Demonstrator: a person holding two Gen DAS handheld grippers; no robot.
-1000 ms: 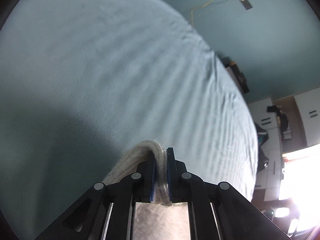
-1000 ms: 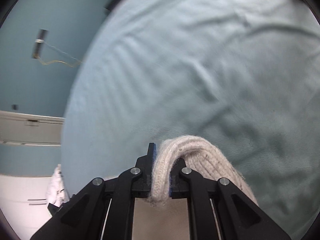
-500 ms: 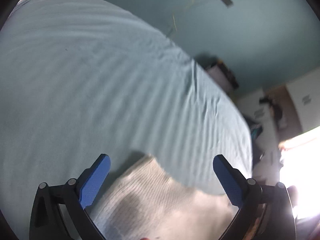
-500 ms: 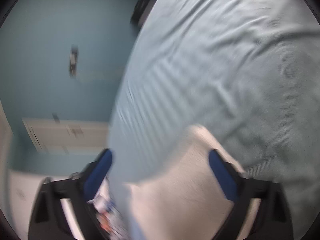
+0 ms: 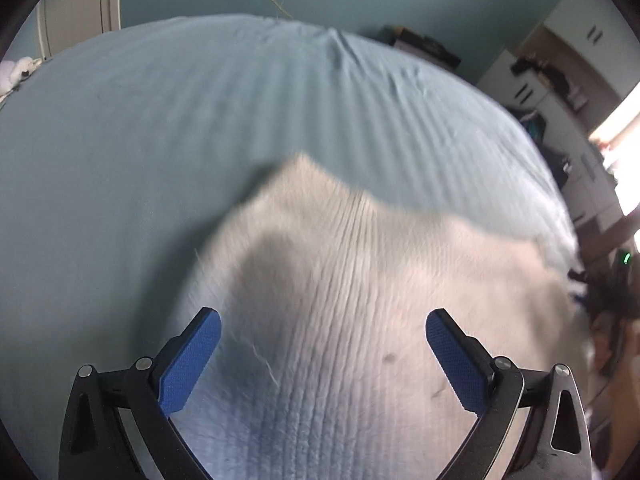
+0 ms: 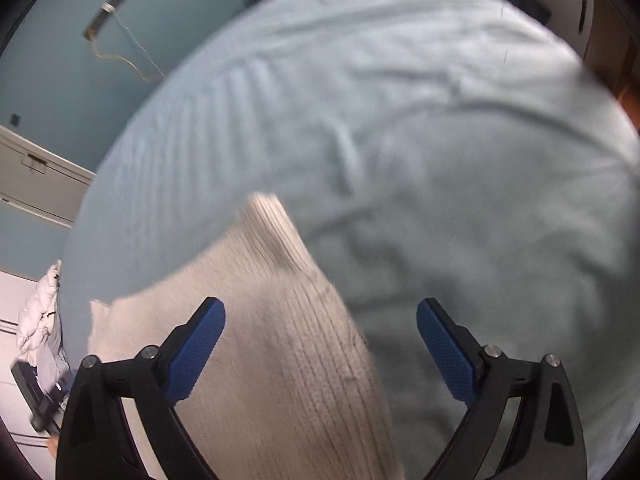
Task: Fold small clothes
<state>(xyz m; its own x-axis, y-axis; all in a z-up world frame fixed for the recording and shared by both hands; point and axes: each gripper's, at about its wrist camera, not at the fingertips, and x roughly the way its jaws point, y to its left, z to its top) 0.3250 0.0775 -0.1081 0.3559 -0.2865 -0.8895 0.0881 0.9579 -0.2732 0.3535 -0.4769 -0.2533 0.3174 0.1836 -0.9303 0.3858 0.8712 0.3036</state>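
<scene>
A cream ribbed knit garment lies spread on the pale blue bed sheet, one corner peaked up toward the far side. My left gripper hovers over it, jaws wide open and blue pads clear of the cloth. In the right wrist view the same knit runs down the lower left of the sheet. My right gripper stands above the knit's right edge. Its jaws are closing but still wide apart. The knit lies below the gap and neither pad presses on it.
The bed's edge curves round the far side, with a teal wall behind. A dark box sits by the far edge and white cupboards stand at right. A person's dark hair shows at right. A white bundle lies beside the bed.
Both grippers were shut on folds of the knit a second ago; both have let go and opened. The knit dropped flat onto the sheet, and both grippers pulled back and rolled.
</scene>
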